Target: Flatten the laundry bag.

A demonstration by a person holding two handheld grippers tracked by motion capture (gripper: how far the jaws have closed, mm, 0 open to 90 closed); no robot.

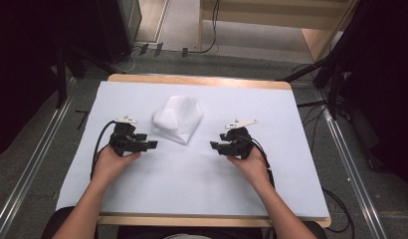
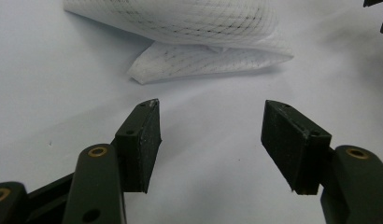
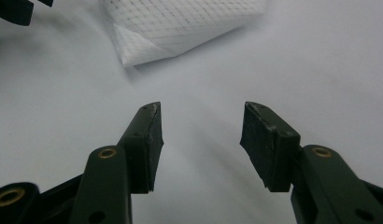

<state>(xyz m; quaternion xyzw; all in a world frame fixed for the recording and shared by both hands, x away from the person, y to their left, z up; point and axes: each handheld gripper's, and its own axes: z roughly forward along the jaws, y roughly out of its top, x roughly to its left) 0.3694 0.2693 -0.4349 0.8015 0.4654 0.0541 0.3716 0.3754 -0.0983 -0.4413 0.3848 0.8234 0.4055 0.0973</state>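
A white cloth (image 1: 177,118) with a fine quilted grid pattern is seen lying folded on the surface (image 1: 192,194), toward the far half and a little left of the middle. In the high view it is shaped roughly like a rounded wedge, with a folded-over flap along its near edge. In the left tool's view the cloth (image 2: 203,42) is shown ahead of the jaws, with a lower layer poking out beneath the upper fold. In the right tool's view the cloth (image 3: 180,28) is shown ahead and to the left, one corner turned up.

The left tool (image 1: 151,145) is held just beside the cloth's near left edge, apart from it, its jaws pointed toward the middle of the surface. Its jaws are spread wide in its own view (image 2: 210,140), with nothing between them but the bare surface. The right tool (image 1: 215,146) is held to the right of the cloth, near it but not touching, and is pointed toward the left tool. Its jaws are likewise spread wide (image 3: 201,142) and nothing is gripped.

Each tool is grasped by a hand, the left hand (image 1: 112,162) and the right hand (image 1: 249,167), with the forearms entering from the near edge. The surface is covered in pale sheeting, with a wooden edge (image 1: 199,79) showing at the far side.
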